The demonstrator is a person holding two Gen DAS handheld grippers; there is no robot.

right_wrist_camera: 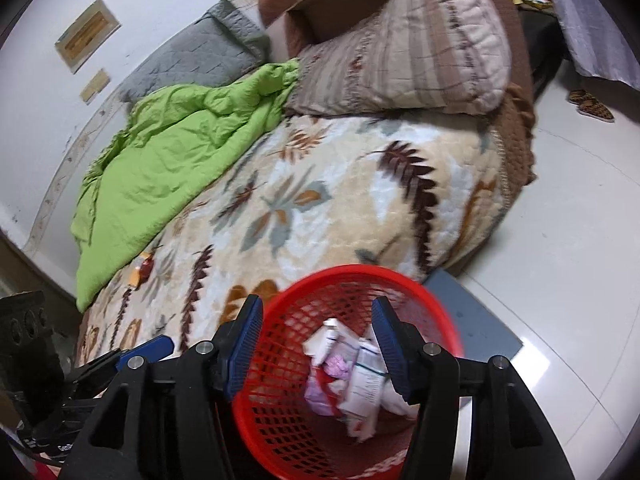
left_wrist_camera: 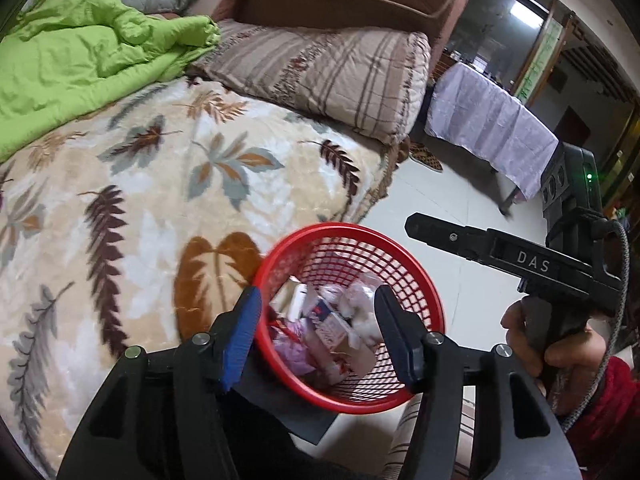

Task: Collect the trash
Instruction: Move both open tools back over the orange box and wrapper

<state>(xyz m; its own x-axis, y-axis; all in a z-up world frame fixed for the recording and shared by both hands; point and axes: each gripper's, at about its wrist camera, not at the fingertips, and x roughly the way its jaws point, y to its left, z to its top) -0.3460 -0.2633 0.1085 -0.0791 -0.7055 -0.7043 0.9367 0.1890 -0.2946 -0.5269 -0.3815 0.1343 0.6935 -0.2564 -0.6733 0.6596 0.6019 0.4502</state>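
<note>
A red mesh basket (left_wrist_camera: 340, 227) stands on the floor against the bed's edge. It holds crumpled paper, small cartons and pink wrappers (left_wrist_camera: 340, 332). My left gripper (left_wrist_camera: 318, 296) hangs over the basket, open, with nothing between its blue pads. My right gripper (right_wrist_camera: 317, 304) is also open and empty above the same basket (right_wrist_camera: 352, 270), whose trash (right_wrist_camera: 360, 376) lies below it. A small orange wrapper (right_wrist_camera: 142, 270) lies on the blanket near the green quilt. The left gripper's blue fingers (right_wrist_camera: 148, 350) show at the lower left of the right wrist view.
The bed carries a leaf-patterned blanket (left_wrist_camera: 180, 184), a green quilt (left_wrist_camera: 80, 52) and a striped pillow (left_wrist_camera: 340, 76). A grey mat (right_wrist_camera: 476, 320) lies under the basket on white tiles. A cloth-covered table (left_wrist_camera: 492, 128) and slippers (right_wrist_camera: 592, 106) stand further off. A hand in a red sleeve (left_wrist_camera: 560, 344) holds the right tool.
</note>
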